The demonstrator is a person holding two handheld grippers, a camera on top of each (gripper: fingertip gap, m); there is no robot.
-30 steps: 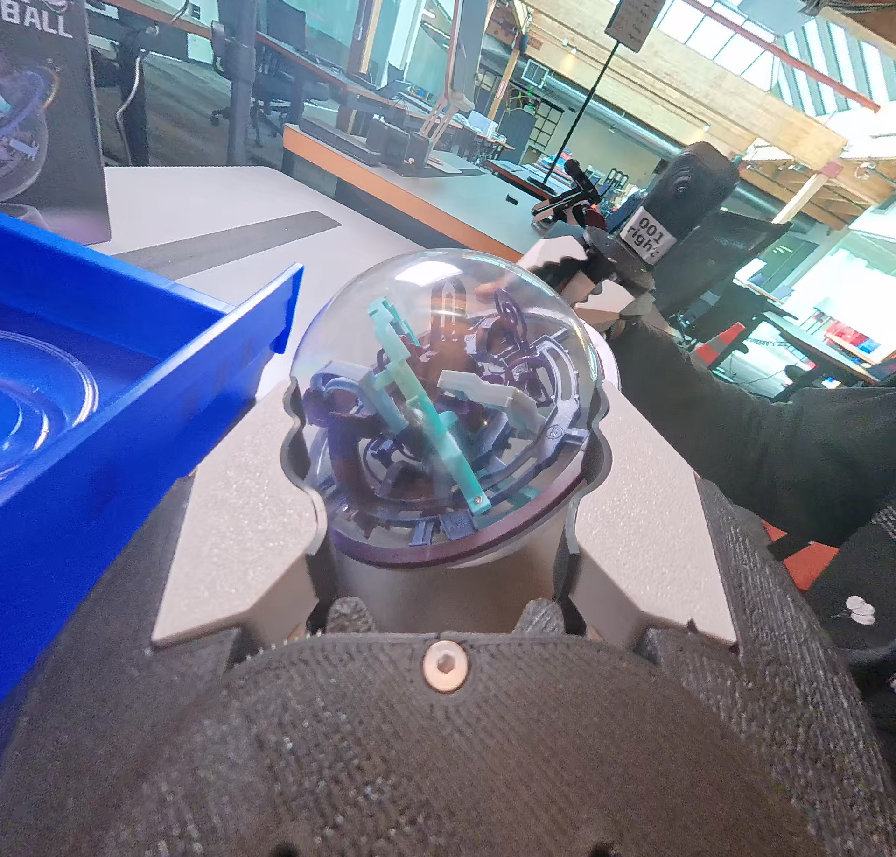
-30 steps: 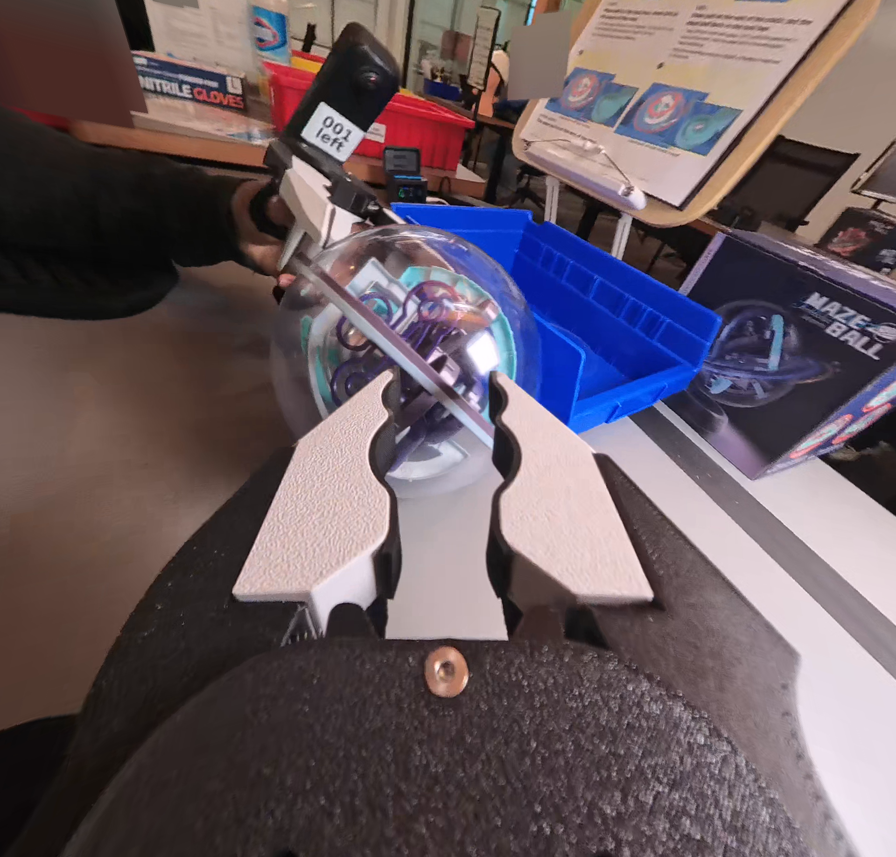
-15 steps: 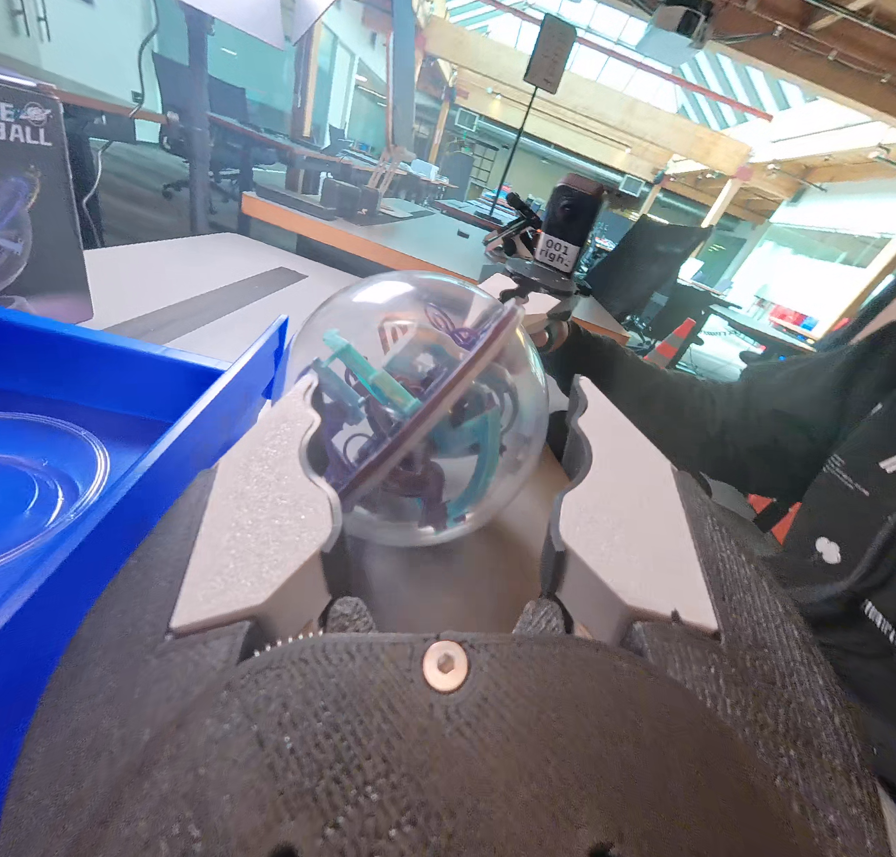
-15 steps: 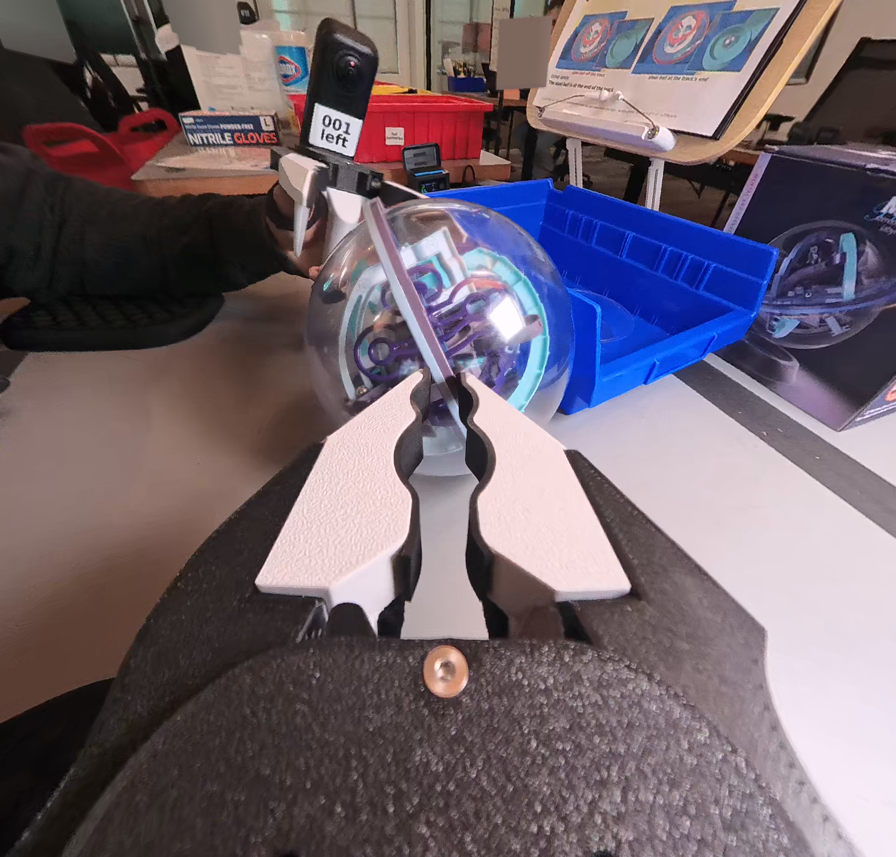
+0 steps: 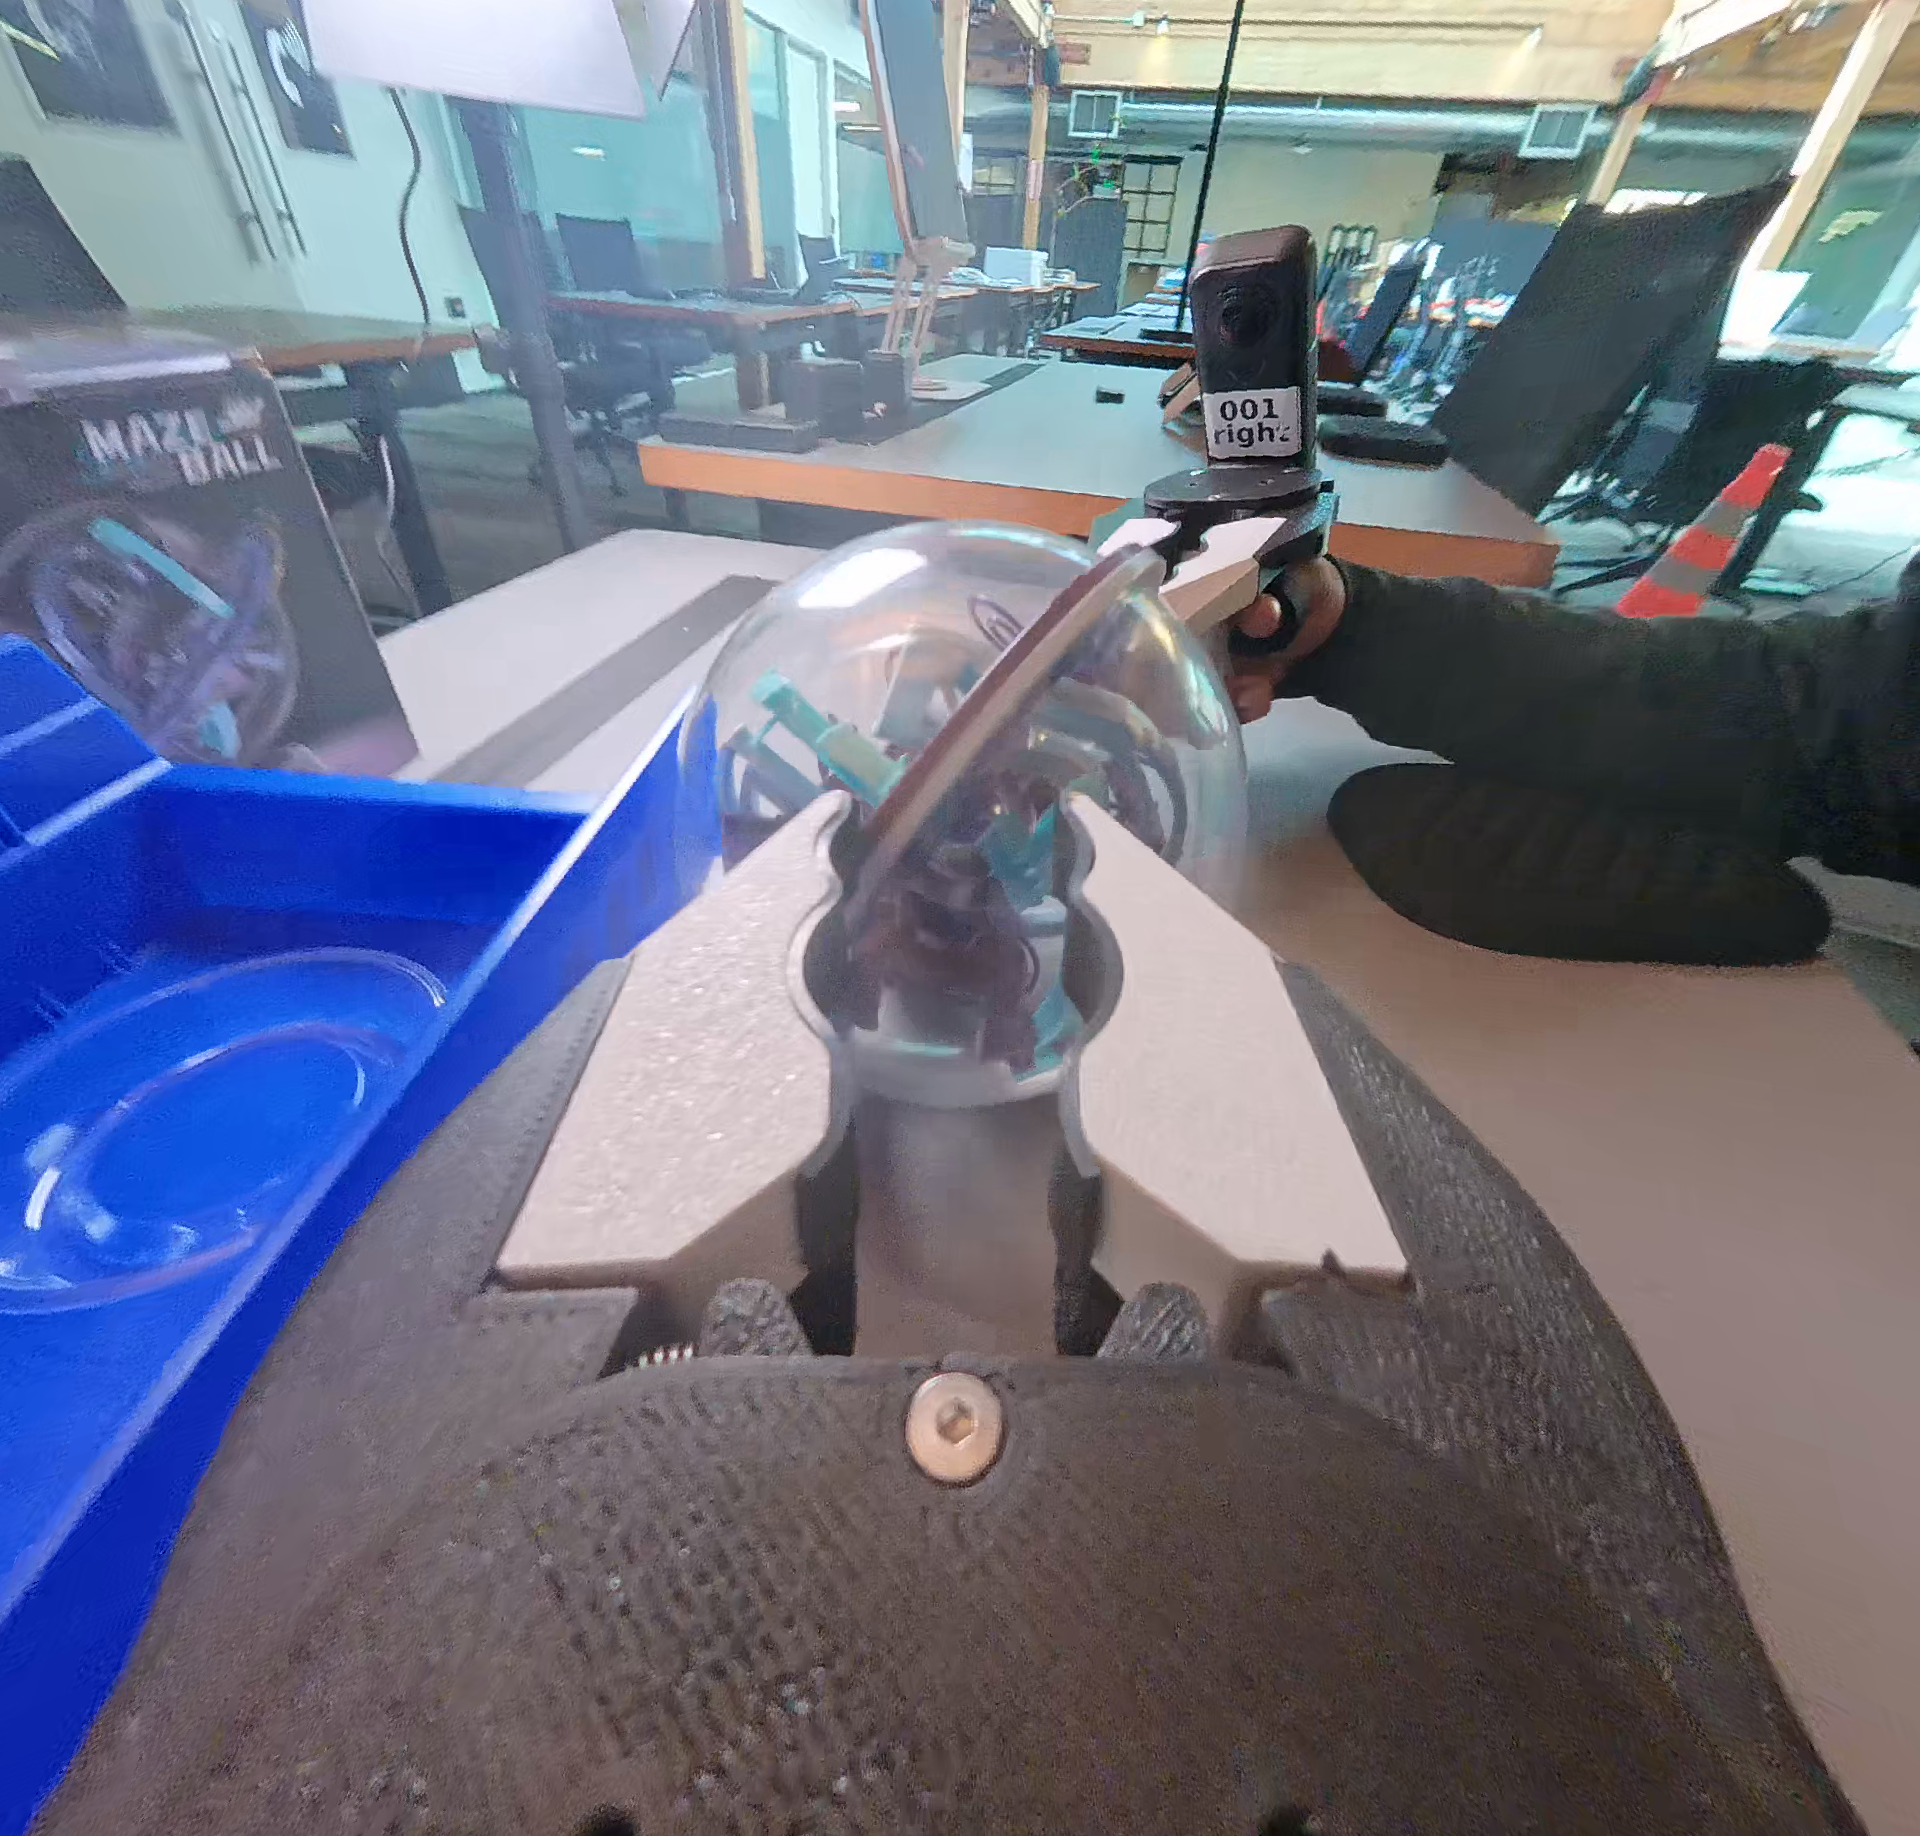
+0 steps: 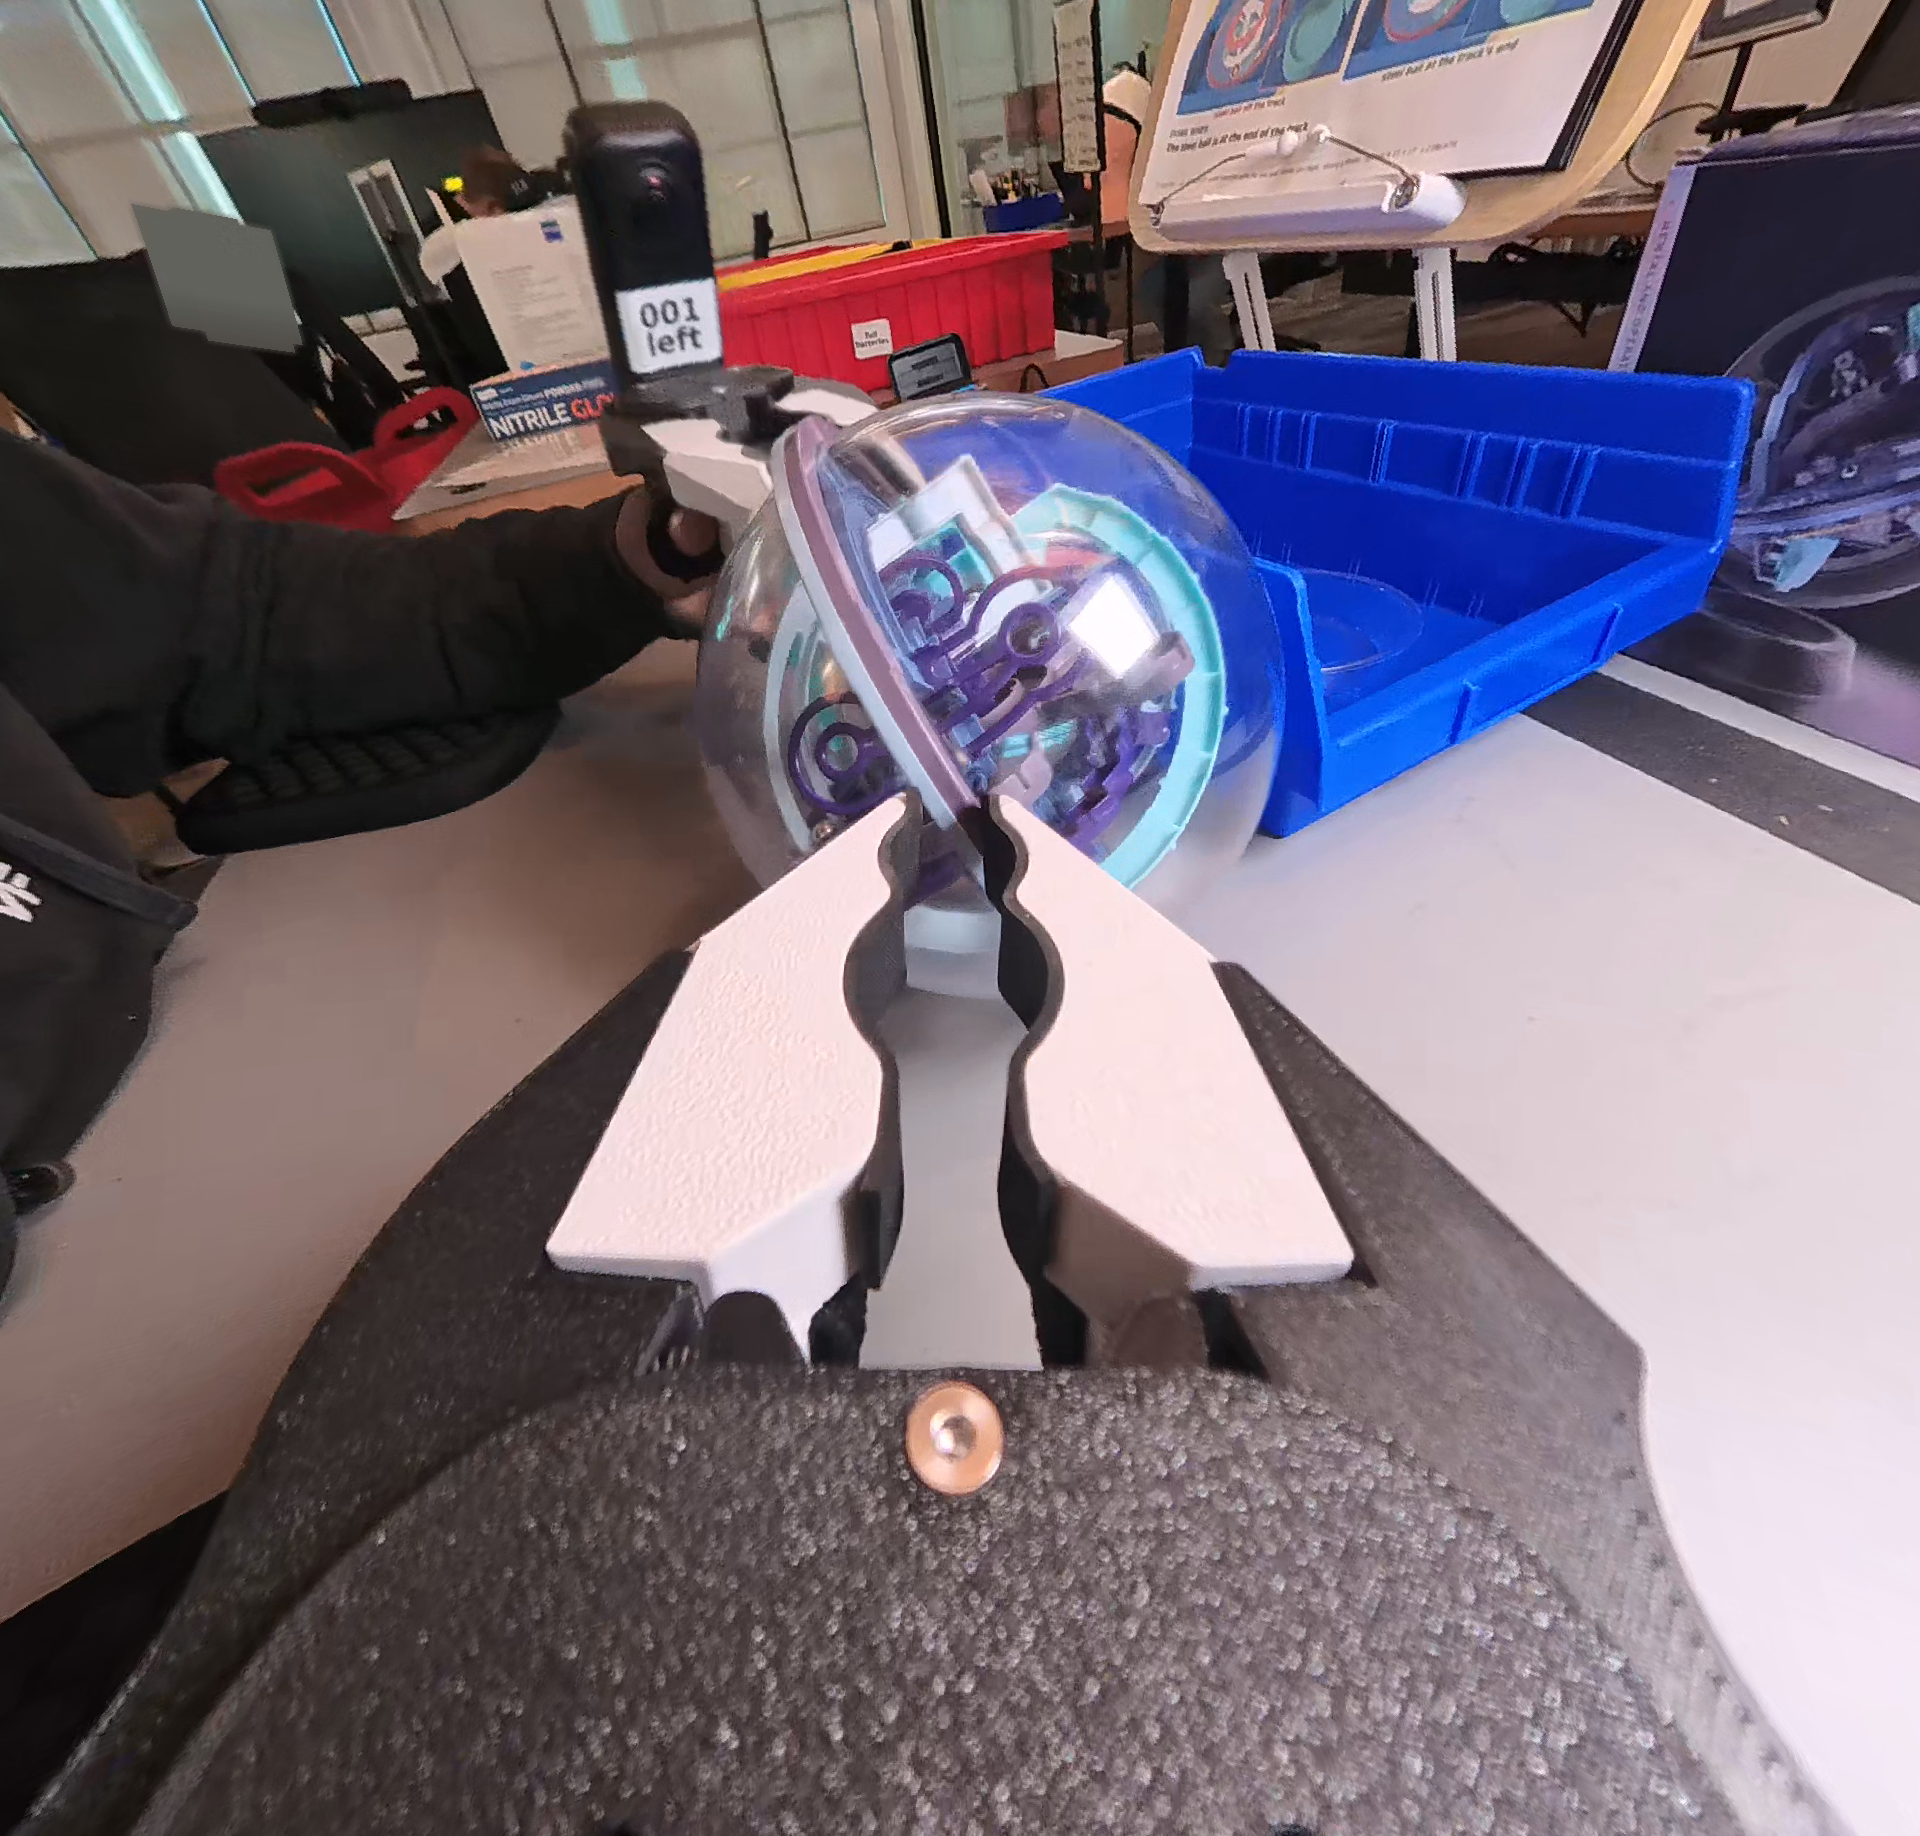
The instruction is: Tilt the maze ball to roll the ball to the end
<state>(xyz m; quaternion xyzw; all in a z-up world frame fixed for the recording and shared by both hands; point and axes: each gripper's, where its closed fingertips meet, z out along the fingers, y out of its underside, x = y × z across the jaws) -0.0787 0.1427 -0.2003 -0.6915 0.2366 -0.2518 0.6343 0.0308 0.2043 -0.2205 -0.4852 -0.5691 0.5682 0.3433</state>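
- Left wrist view: the left gripper has its fingers partly apart, one on each side of the near bottom of the maze ball. The picture is blurred there, so it cannot be told whether the pads press on it.
- The clear globe is tilted, its purple rim band running slantwise. At the band's upper far end the right gripper pinches it.
- A blue bin lies just left of the globe, with a clear dish inside; a dark box stands behind it.
- Right wrist view: the right gripper has its fingers nearly together, clamped on the rim band at the globe's near lower edge.
- The globe is above the pale bench, close beside the blue bin.
- The left gripper shows behind the globe; its fingertips are hidden.
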